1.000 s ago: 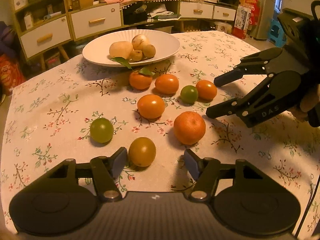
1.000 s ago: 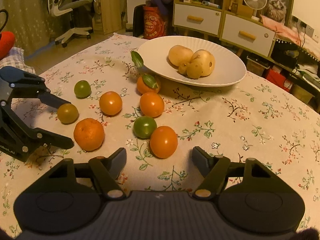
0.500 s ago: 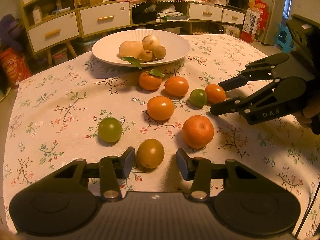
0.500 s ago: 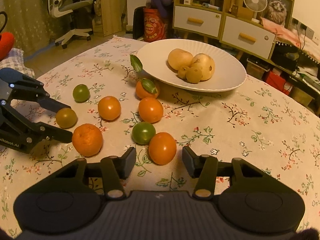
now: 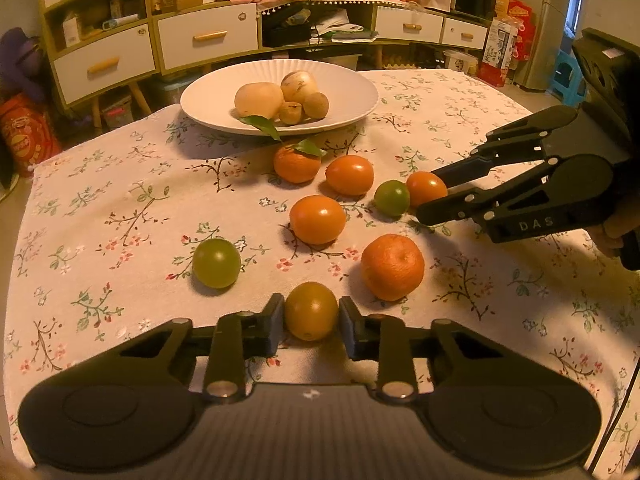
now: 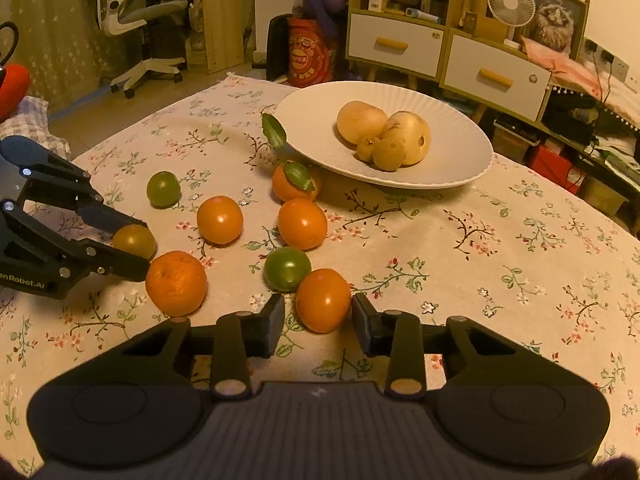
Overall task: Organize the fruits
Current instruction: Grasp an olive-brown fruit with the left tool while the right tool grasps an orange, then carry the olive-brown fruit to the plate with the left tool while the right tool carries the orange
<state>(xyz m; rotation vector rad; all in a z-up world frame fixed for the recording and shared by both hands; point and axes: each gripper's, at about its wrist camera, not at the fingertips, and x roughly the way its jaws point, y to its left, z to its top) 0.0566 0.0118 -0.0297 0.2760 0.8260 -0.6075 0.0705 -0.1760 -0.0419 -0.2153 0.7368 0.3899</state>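
Observation:
My left gripper [image 5: 311,320] has both pads against an olive-brown tomato [image 5: 311,310] resting on the floral tablecloth; the same grip shows in the right wrist view [image 6: 134,240]. My right gripper [image 6: 318,312] straddles an orange tomato [image 6: 323,299] with small gaps on both sides; it shows in the left wrist view [image 5: 425,189]. A green tomato [image 6: 286,268] touches that orange one. A rough orange [image 5: 392,266] lies between the two grippers. A white plate [image 5: 224,92] at the back holds several pale fruits.
Loose on the cloth are a green tomato [image 5: 216,263], two orange tomatoes [image 5: 317,219] [image 5: 349,174] and a leafy tangerine [image 5: 297,163] by the plate. Drawers and shelves stand beyond the table's far edge. An office chair [image 6: 136,20] stands far left.
Both grippers moved forward and narrowed. The left jaws closed onto the olive-brown tomato. The right jaws came around the orange tomato.

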